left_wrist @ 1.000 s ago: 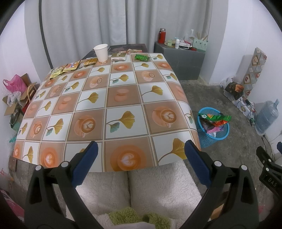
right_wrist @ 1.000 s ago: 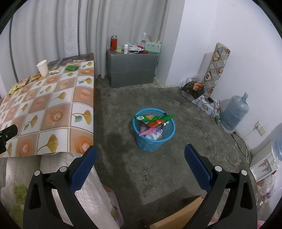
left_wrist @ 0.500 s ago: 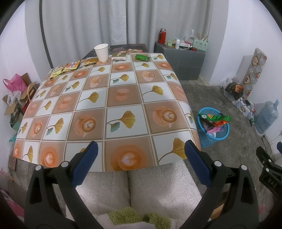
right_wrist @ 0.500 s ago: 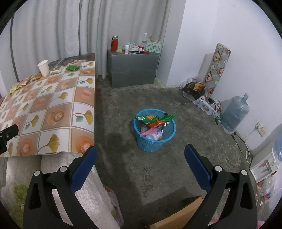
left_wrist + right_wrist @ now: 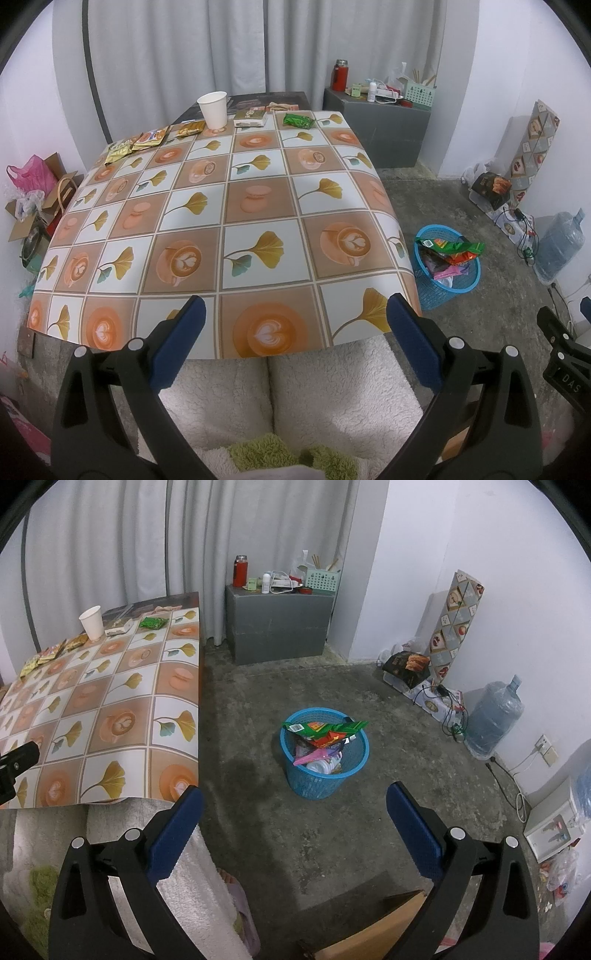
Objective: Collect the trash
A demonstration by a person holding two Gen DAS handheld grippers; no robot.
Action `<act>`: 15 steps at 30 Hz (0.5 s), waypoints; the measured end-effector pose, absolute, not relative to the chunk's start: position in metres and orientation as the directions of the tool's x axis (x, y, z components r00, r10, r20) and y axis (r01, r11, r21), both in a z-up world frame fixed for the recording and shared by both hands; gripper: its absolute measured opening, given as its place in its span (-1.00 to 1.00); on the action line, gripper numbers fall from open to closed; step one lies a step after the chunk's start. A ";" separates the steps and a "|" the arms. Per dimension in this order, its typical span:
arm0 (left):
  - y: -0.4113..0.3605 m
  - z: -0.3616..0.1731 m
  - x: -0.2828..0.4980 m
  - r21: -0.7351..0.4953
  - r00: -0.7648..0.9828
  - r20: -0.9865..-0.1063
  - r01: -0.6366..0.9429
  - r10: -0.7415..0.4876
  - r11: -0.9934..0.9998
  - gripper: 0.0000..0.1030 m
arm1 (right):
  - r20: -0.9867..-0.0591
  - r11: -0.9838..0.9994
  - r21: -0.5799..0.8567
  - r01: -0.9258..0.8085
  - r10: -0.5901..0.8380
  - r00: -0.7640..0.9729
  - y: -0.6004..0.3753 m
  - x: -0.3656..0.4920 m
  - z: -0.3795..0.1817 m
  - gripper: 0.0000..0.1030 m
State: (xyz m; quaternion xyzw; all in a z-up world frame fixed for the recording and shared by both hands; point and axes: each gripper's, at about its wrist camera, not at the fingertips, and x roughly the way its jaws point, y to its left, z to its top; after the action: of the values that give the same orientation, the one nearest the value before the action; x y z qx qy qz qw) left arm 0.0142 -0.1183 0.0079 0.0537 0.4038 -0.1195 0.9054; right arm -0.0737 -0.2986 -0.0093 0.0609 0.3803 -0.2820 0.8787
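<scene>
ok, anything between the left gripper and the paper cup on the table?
Nothing: in the left wrist view only bare tablecloth runs from the open left gripper to the paper cup; wrappers lie left of that line.

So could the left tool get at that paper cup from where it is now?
Probably not without moving forward. The left tool hangs open at the near edge of the table, and the cup stands at the far end. Nothing blocks the way across the tabletop; only the distance does.
</scene>
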 end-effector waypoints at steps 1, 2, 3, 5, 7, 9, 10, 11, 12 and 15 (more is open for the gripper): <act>-0.118 0.008 0.014 0.001 0.646 -0.744 0.259 -0.173 0.966 0.83 | -0.702 0.834 -0.108 0.542 -0.450 0.552 -0.299 -0.074 -0.010 0.87; -0.118 0.008 0.014 0.001 0.646 -0.744 0.259 -0.173 0.966 0.83 | -0.702 0.833 -0.109 0.542 -0.450 0.552 -0.299 -0.074 -0.010 0.87; -0.118 0.008 0.014 0.001 0.646 -0.744 0.259 -0.173 0.966 0.83 | -0.702 0.834 -0.108 0.542 -0.450 0.552 -0.299 -0.074 -0.010 0.87; -0.118 0.008 0.014 0.001 0.646 -0.743 0.259 -0.173 0.966 0.83 | -0.702 0.833 -0.108 0.542 -0.450 0.552 -0.298 -0.074 -0.010 0.87; -0.118 0.008 0.014 0.001 0.646 -0.744 0.259 -0.173 0.966 0.83 | -0.702 0.833 -0.107 0.542 -0.450 0.552 -0.299 -0.074 -0.010 0.87; -0.118 0.008 0.014 0.001 0.646 -0.744 0.259 -0.172 0.966 0.83 | -0.702 0.834 -0.108 0.542 -0.450 0.552 -0.299 -0.074 -0.010 0.87; -0.118 0.008 0.014 0.000 0.646 -0.743 0.259 -0.173 0.966 0.83 | -0.701 0.834 -0.108 0.542 -0.450 0.553 -0.298 -0.074 -0.009 0.87; -0.118 0.008 0.014 0.000 0.646 -0.743 0.260 -0.173 0.966 0.83 | -0.701 0.834 -0.108 0.542 -0.450 0.553 -0.298 -0.074 -0.009 0.87; -0.118 0.008 0.014 0.001 0.647 -0.743 0.259 -0.173 0.966 0.83 | -0.702 0.834 -0.108 0.541 -0.450 0.552 -0.299 -0.074 -0.010 0.87; -0.118 0.008 0.014 0.001 0.646 -0.743 0.260 -0.173 0.966 0.83 | -0.702 0.833 -0.108 0.542 -0.450 0.552 -0.299 -0.074 -0.010 0.87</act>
State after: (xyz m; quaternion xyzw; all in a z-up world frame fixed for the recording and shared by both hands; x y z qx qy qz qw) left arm 0.0144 -0.1175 0.0078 0.0537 0.4033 -0.1197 0.9056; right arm -0.0743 -0.2987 -0.0098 0.0606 0.3798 -0.2821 0.8789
